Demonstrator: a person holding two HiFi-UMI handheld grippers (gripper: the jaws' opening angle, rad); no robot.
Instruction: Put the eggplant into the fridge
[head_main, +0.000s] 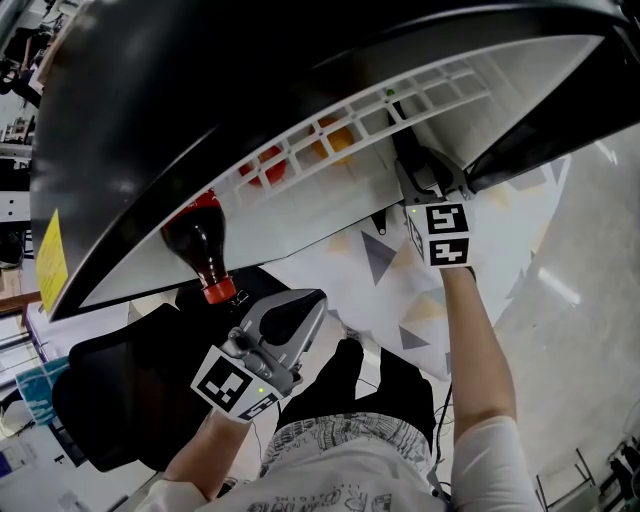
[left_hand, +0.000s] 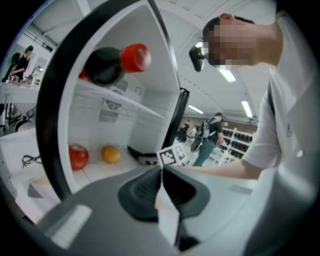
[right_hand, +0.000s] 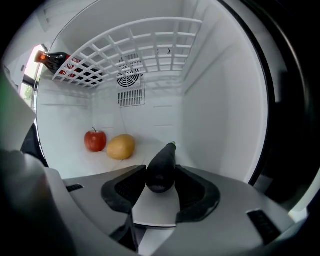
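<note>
A dark purple eggplant (right_hand: 161, 170) is clamped between the black pads of my right gripper (right_hand: 160, 186), its stem end pointing into the fridge (right_hand: 220, 115). It hangs just above the white fridge floor near the right wall. In the head view the right gripper (head_main: 425, 178) reaches into the open fridge (head_main: 200, 100), its jaws partly hidden by the wire shelf. My left gripper (left_hand: 161, 172) is shut with nothing in it. It sits outside the fridge, below the bottle, and shows in the head view (head_main: 290, 318) too.
A red apple (right_hand: 95, 140) and a yellow-orange fruit (right_hand: 120, 146) lie on the fridge floor, left of the eggplant. A white wire shelf (right_hand: 135, 45) spans above them, carrying a dark bottle with a red cap (head_main: 203, 250). A vent grille (right_hand: 131, 85) sits on the back wall.
</note>
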